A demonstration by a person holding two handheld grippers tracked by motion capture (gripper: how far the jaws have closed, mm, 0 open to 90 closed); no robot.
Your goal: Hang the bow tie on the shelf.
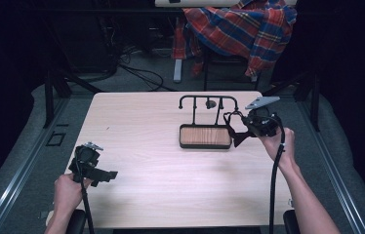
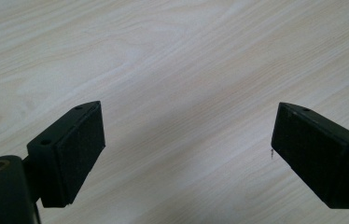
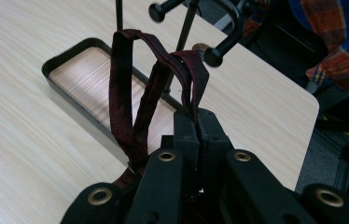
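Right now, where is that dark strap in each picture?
High view: the strap hangs from the right gripper, right of centre, at the tray's right end.
Left gripper view: bare table; not here.
Right gripper view: looped at centre, pinched in the shut jaws.
Shared landmark: the tray.

Dark strap (image 3: 121, 93) looped, perhaps maroon.

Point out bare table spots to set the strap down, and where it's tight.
Free: the wide wood of the table between the left gripper and the tray, plus the near strip in front of the tray. Crowded: around the rack, where the right gripper holds the strap.
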